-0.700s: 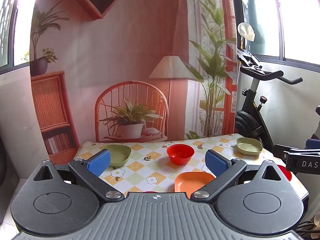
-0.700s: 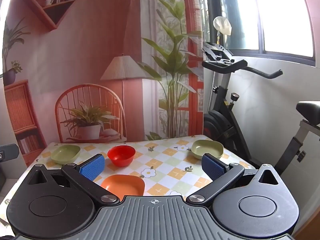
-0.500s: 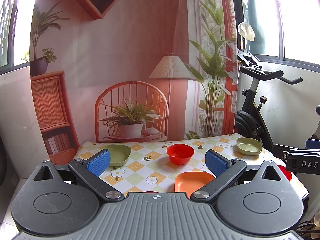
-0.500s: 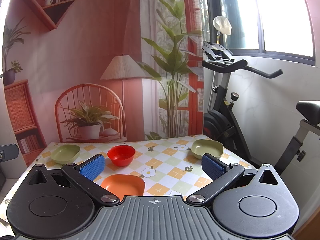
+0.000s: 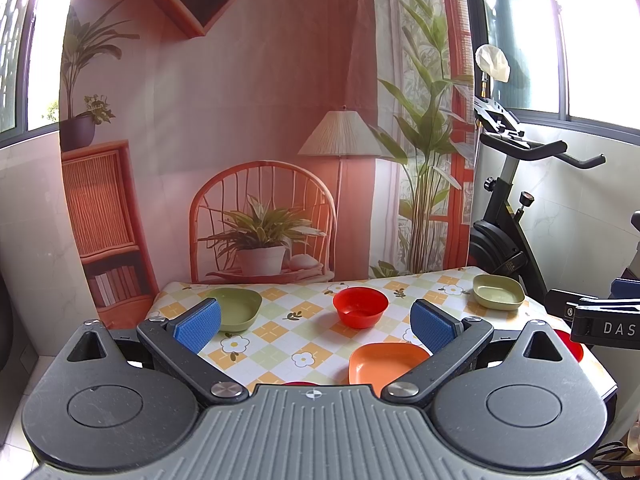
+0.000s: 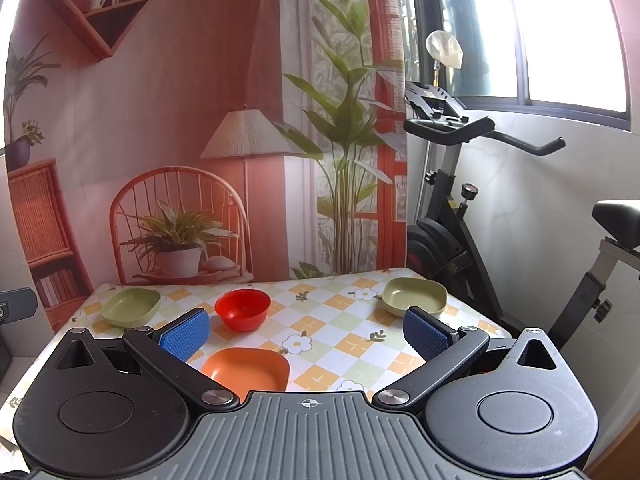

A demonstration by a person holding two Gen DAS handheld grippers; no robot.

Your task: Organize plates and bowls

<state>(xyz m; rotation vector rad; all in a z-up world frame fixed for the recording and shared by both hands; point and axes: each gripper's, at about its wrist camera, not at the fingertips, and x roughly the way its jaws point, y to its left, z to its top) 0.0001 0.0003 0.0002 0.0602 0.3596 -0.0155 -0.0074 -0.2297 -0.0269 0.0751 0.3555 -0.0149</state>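
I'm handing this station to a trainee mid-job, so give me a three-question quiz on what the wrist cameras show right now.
1. True or false: the round red plastic bowl sits stacked inside a green dish.
2. Which dish lies nearest the left gripper: A) the orange square plastic plate, B) the green square dish at the far right?
3. Fill in: both grippers' blue-padded fingers are ___ and hold nothing.

Key: 1 false; 2 A; 3 open.

Red bowl [image 6: 242, 309], orange plate [image 6: 247, 372], two green dishes [image 6: 130, 306] [image 6: 414, 295] sit apart, upright.
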